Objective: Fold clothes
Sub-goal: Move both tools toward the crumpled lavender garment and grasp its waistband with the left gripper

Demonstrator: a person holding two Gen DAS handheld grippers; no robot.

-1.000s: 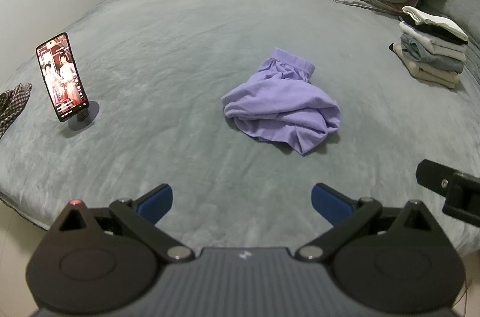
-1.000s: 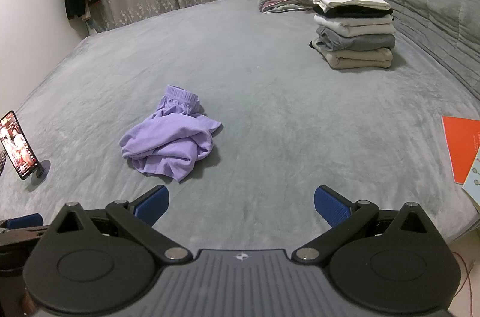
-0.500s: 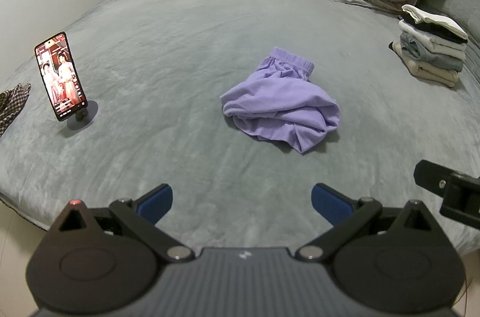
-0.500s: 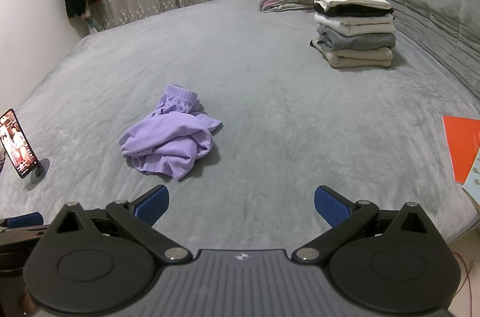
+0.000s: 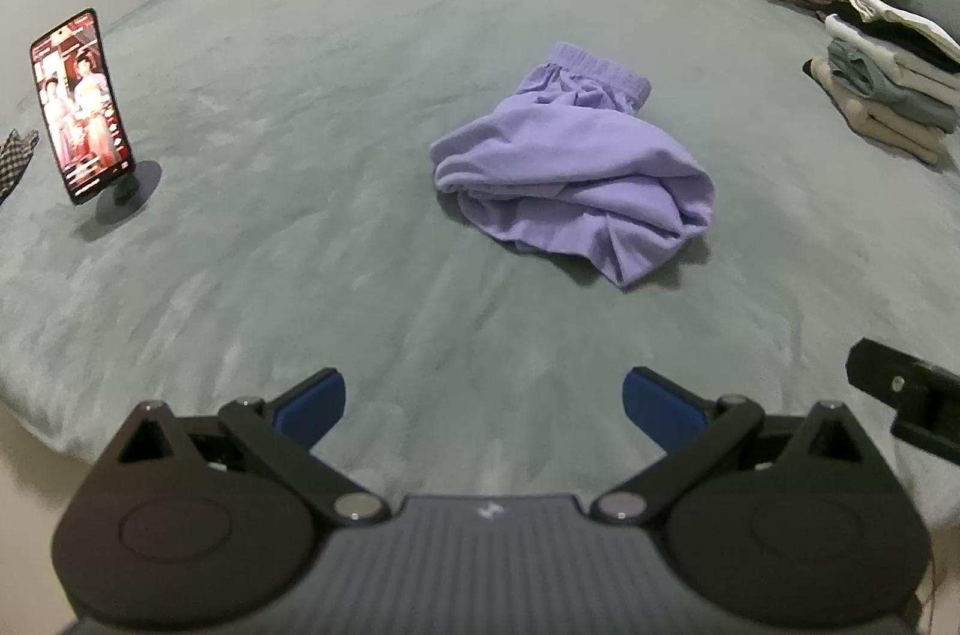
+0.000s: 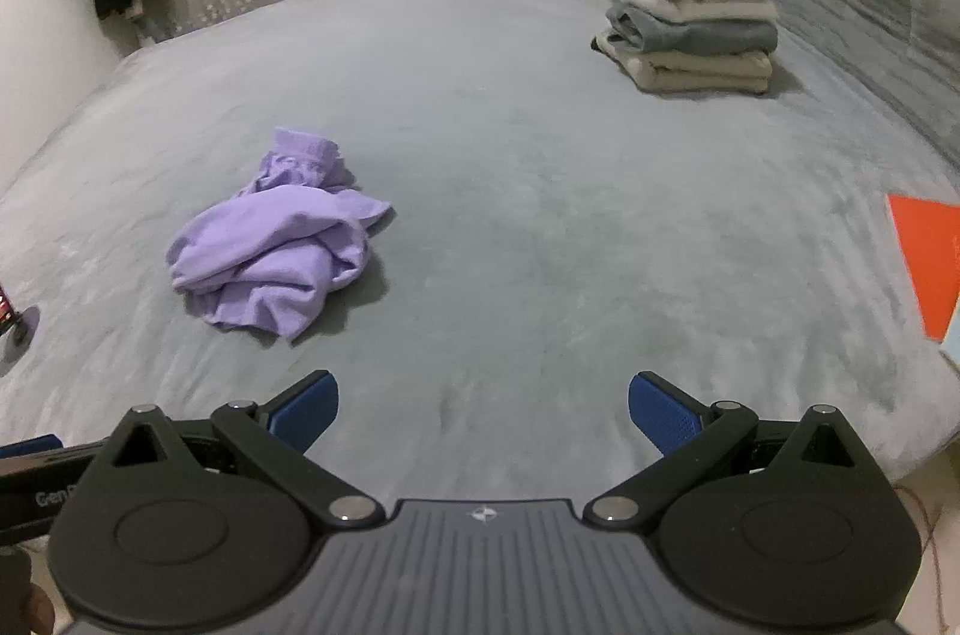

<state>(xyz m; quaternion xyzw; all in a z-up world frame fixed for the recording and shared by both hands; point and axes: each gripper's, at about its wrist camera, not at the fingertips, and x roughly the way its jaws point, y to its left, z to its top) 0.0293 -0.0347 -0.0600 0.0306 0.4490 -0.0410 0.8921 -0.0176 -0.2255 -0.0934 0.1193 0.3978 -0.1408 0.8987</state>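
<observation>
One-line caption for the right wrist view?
Open right gripper faces a crumpled purple garment on the grey bed; folded stack behind.

The left gripper point(image 5: 483, 406) and the right gripper point(image 6: 483, 406) are held level, jaws spread wide, nothing gripped.
</observation>
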